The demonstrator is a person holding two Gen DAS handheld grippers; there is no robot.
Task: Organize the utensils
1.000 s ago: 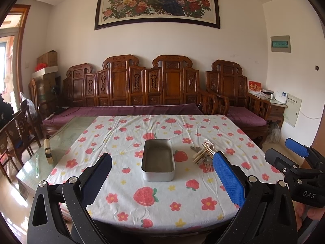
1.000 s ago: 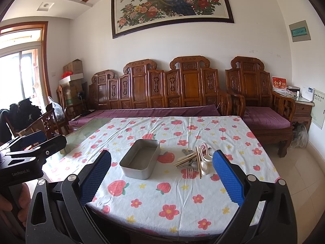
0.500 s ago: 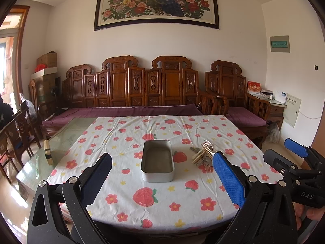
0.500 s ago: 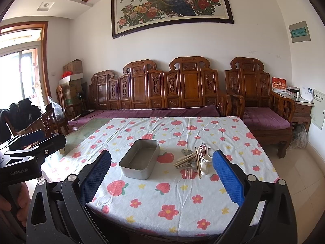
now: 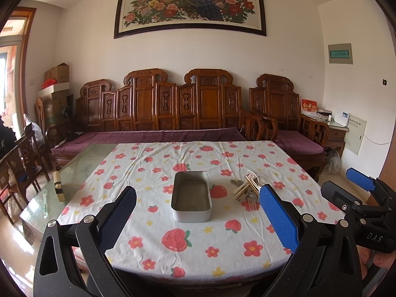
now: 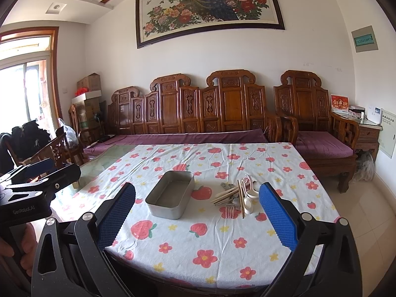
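Both tools are hanging short of the near table edge with nothing between their fingers. The left gripper (image 5: 198, 219) is holding its jaws spread wide, and the right gripper (image 6: 198, 219) is doing the same, its blue pads (image 6: 278, 219) framing the work ahead.

Beyond them the metal tin (image 6: 170, 198) is sitting empty near the middle of the tablecloth (image 6: 210, 247), and it serves as the landmark. Just to the right of the tin, clear of its wall, the utensil pile (image 6: 235, 198) is lying in a loose heap: pale chopsticks, a white spoon, a fork with tines pointing toward the near edge, and something metallic behind them that is too small to name.

These pieces are looking light, thin and stiff. The plastic and metal ones are probably slippery, and they are overlapping, so lifting one will likely be dragging its neighbours. Pinching a single handle at mid-length, where it is sticking out of the heap, seems safest.

The cloth is soft and wrinkled and may be bunching under a scraping finger. Left of the tin, bare glass tabletop (image 5: 74, 173) is showing; behind the tin a carved wooden bench (image 5: 160, 113) is standing against the wall under a peacock painting (image 5: 190, 2).
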